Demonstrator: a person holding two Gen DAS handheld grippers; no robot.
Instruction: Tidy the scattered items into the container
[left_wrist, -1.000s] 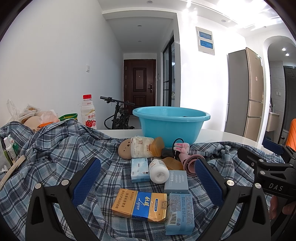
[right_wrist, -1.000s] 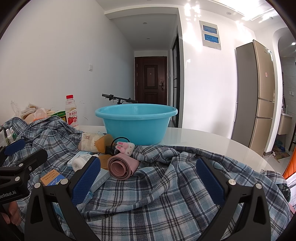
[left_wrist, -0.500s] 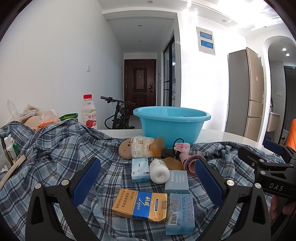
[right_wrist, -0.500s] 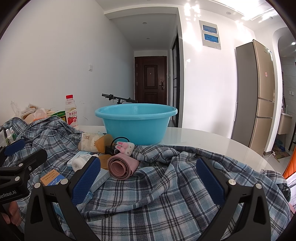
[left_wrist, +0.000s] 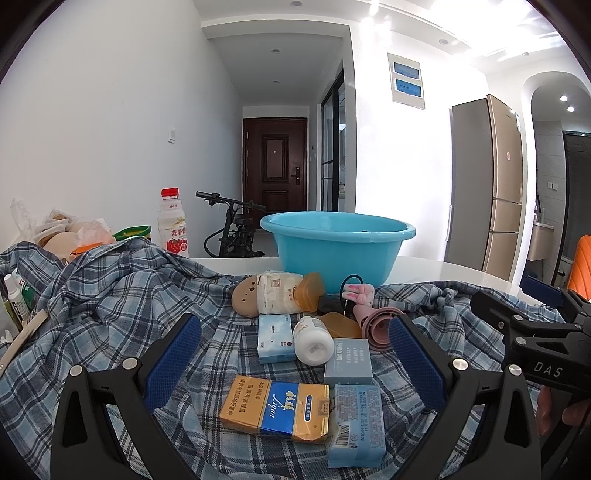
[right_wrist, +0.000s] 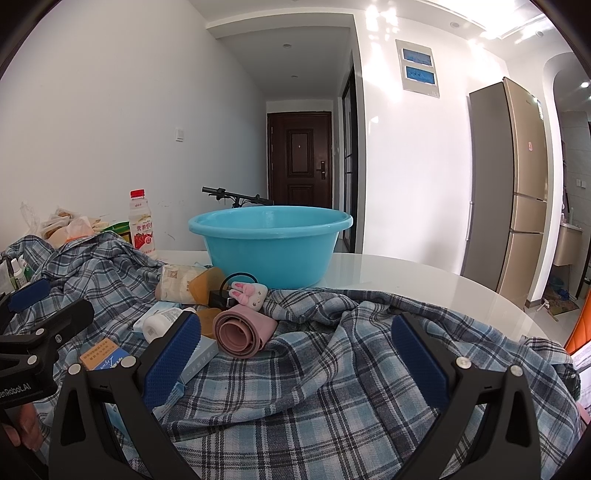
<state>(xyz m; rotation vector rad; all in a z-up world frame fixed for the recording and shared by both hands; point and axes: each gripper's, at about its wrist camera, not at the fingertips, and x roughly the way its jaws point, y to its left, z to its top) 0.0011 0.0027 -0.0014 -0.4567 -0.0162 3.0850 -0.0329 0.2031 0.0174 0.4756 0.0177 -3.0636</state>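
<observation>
Little of the tidying can be judged as done. The blue basin (left_wrist: 338, 245) stands at the far side of the white counter (right_wrist: 424, 280), and only a small dark shape is glimpsed past its rim in the left wrist view; what it is cannot be told. The scattered items are all seen lying on the plaid cloth (left_wrist: 110, 295) in front of the basin: a yellow and blue carton (left_wrist: 275, 410) nearest, with a light blue packet (left_wrist: 355, 424) touching it on the right, a grey-blue box (left_wrist: 348, 356) just behind that, a white bottle (left_wrist: 313, 339) on its side, a pale blue tissue pack (left_wrist: 275, 339) to its left, a wrapped brown-capped bottle (left_wrist: 277, 297) farther back, a pink rolled mat (right_wrist: 243, 330) and a small bunny charm (right_wrist: 249, 292) close under the basin wall. The left claw (left_wrist: 293, 360) is held wide, with nothing between its blue pads, and is aimed over the cluster of boxes. The right claw (right_wrist: 295, 358) is likewise spread wide and empty, with only cloth ahead of it and the pink roll off to its left. At least 8 items are therefore judged as left to be moved, and no grasp is yet made.
</observation>
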